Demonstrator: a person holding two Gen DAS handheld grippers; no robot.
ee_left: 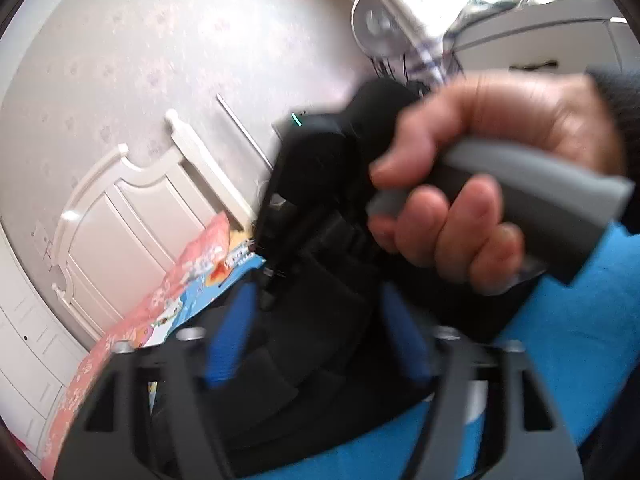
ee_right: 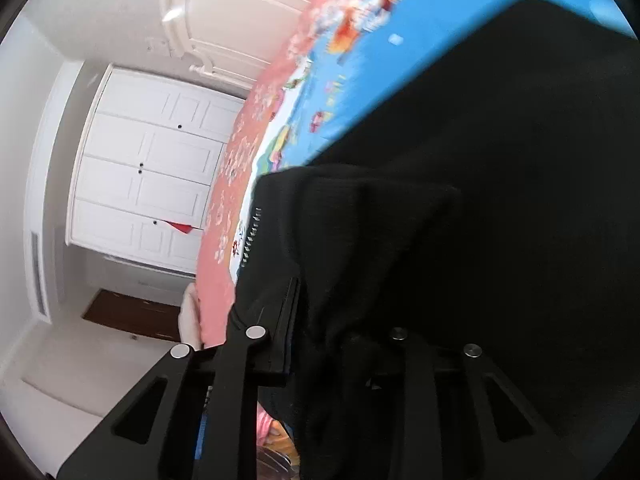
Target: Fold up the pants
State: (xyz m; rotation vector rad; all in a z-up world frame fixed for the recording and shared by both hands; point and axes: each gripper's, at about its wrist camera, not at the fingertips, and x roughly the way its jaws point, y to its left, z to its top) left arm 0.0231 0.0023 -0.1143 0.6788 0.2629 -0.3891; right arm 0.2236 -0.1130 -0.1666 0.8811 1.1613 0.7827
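The black pants [ee_right: 500, 168] lie on a blue cartoon-print bedspread [ee_right: 384, 64]. My right gripper [ee_right: 332, 240] is shut on a bunched edge of the pants, with black fabric draped over its fingers [ee_right: 260, 248]. In the left wrist view the pants [ee_left: 312, 360] lie between the blue-padded fingers [ee_left: 232, 340] of my left gripper [ee_left: 316, 328], which stands open just above the fabric. The other hand grips the grey handle of the right gripper [ee_left: 532, 192] close ahead of the left one.
The bed has a pink patterned border [ee_right: 232, 152] and a white headboard [ee_left: 132, 200]. White wardrobe doors [ee_right: 148, 176] stand beyond the bed's edge. A wallpapered wall [ee_left: 160, 40] rises behind the headboard.
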